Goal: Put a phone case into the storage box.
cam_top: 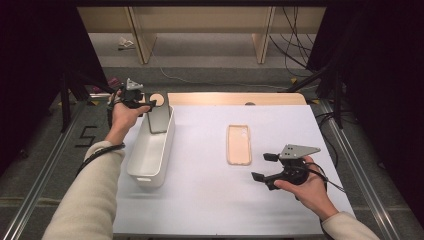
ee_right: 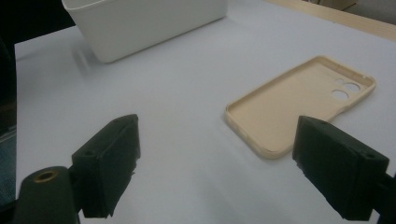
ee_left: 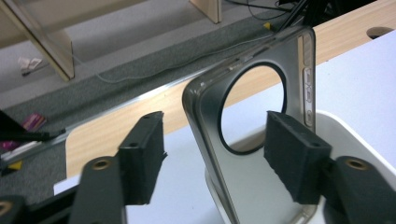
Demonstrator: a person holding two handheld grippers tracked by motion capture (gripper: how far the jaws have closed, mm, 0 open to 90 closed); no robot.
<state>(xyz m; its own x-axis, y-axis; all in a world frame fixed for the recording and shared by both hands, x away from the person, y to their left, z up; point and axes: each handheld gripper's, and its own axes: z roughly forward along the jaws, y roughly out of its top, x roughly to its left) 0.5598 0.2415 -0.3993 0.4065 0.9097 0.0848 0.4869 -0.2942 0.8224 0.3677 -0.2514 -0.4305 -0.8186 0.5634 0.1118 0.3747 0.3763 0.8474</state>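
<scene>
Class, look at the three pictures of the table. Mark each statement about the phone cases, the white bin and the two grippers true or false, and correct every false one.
1. The grey phone case stands upright in the white bin. True.
2. The left gripper is clamped shut on the grey phone case. False: its jaws are apart, and the left pad clearly stands off the case.
3. The beige phone case lies flat on the table, hollow side up. True.
4. The right gripper holds the beige phone case. False: its jaws are open and empty, short of the case.
5. The beige phone case lies inside the white bin. False: it lies outside, to the bin's right in the high view.
</scene>
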